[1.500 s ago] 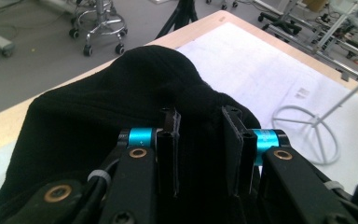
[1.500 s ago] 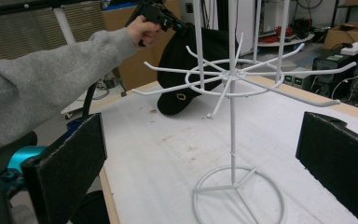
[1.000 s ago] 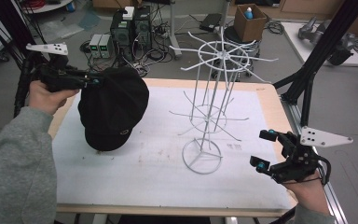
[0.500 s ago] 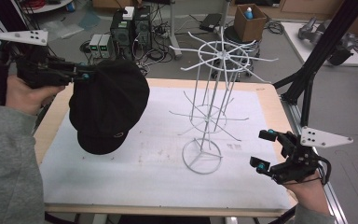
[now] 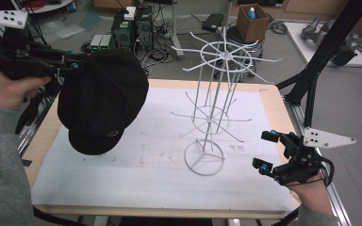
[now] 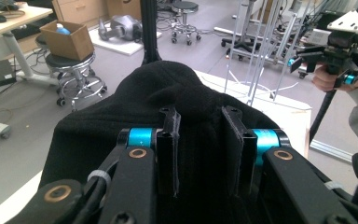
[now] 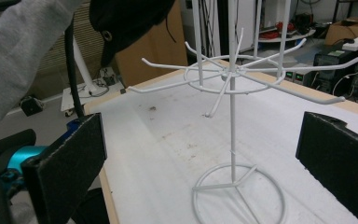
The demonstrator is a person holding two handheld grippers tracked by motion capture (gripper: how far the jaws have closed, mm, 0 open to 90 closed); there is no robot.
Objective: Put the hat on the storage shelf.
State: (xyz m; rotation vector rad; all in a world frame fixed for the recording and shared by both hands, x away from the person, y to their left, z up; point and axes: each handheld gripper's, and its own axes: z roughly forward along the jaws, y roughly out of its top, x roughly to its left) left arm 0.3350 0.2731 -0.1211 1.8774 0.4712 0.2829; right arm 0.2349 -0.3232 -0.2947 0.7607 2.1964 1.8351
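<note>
The black cap (image 5: pixel 102 101) is held clear of the table, hanging by its crown with the brim lowest, above the left part of the white mat (image 5: pixel 146 174). A second ago it was lying on that mat; half a second ago it was already partly lifted, and it is now seen higher and a little farther to the left. The left gripper (image 5: pixel 73 67) is clamped on a fold of the cap's fabric, and in the left gripper view the two black jaws are seen pressed into the dark cloth (image 6: pixel 200 154) with the material bunched between them. The grip appears to have been kept unchanged through the lift.

To the right of the cap, well apart from it, the white wire rack (image 5: pixel 214 101) is standing upright on the mat, its prongs bare. The right gripper (image 5: pixel 267 150) is held near the table's right edge, its jaws standing wide apart with nothing between them, and its place is matched in all three high views. In the right gripper view the rack (image 7: pixel 233 74) is framed between the open jaws, with the cap (image 7: pixel 126 18) visible at the upper left.

From this it is judged that the pick-up has been accomplished and that hanging the cap on a prong of the rack is the step still to be done.
</note>
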